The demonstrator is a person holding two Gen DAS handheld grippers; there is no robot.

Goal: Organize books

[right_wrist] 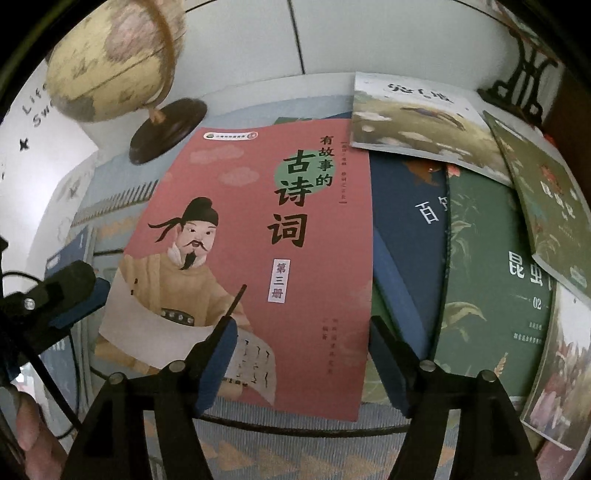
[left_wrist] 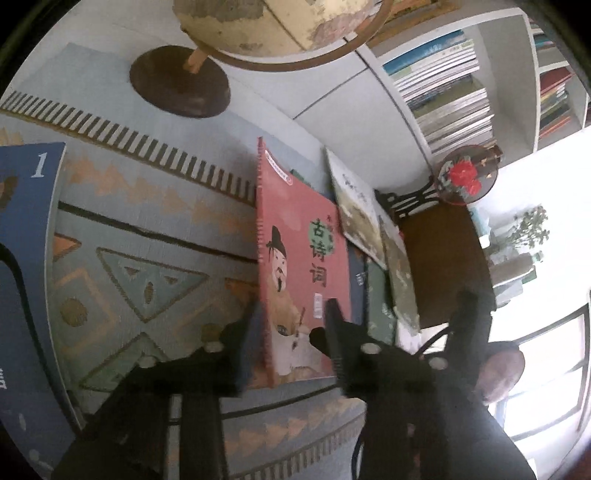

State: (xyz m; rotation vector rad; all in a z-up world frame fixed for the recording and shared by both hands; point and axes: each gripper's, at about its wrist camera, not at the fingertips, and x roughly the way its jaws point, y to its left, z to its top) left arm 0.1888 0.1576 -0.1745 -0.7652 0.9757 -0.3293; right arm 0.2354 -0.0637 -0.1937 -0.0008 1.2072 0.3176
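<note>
A pink book (left_wrist: 303, 258) with a cartoon scholar on its cover stands tilted up off the patterned rug (left_wrist: 147, 229). My left gripper (left_wrist: 291, 314) is shut on it near its spine-side lower corner. In the right wrist view the left gripper (right_wrist: 74, 291) sits at the left edge of the same pink book (right_wrist: 258, 240). My right gripper (right_wrist: 301, 325) is open. Its blue pads (right_wrist: 218, 354) straddle the book's lower part without pressing it. Under and beside it lie a dark blue book (right_wrist: 410, 229), a green book (right_wrist: 491, 277), a pale landscape book (right_wrist: 413, 122) and an olive book (right_wrist: 546, 206).
A globe (left_wrist: 277, 22) on a dark round base (left_wrist: 181, 81) stands on the rug behind the books. A blue book marked 1 (left_wrist: 26, 258) lies at the far left. A white bookshelf (left_wrist: 443, 92) full of books and a round red-flower ornament (left_wrist: 465, 177) are at the right.
</note>
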